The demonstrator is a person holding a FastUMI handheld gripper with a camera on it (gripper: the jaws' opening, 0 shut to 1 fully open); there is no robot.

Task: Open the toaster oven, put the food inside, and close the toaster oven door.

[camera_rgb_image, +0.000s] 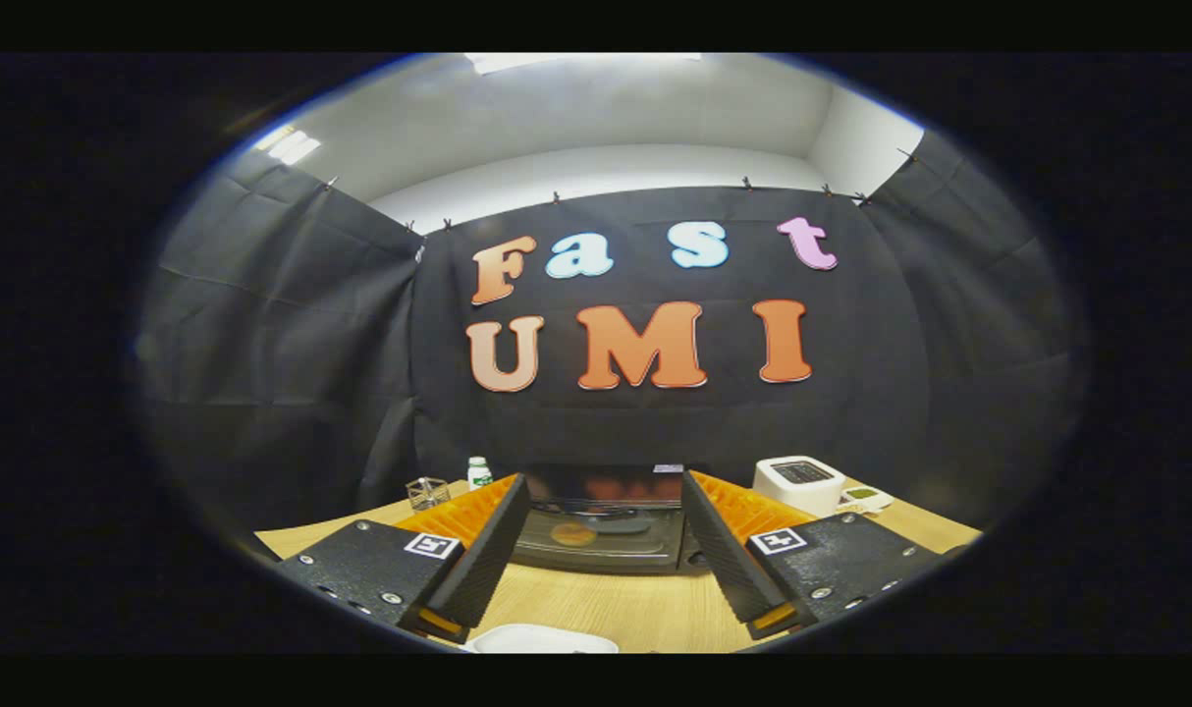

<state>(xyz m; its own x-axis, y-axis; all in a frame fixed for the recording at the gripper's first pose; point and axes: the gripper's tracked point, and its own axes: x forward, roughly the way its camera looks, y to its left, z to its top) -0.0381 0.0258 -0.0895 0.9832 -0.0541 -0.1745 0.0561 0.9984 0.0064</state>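
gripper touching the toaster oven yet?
Apart. Gripper view: the gripper is open, and bare table shows ahead of its fingers, before the toaster oven.

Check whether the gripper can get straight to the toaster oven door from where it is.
Probably yes. The gripper, fingers open and holding nothing, faces the toaster oven beyond them, with bare table between. The door looks shut.

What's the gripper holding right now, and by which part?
Nothing. The gripper is open, its fingers spread with only bare table between them; the toaster oven sits beyond the fingertips, door shut, untouched.
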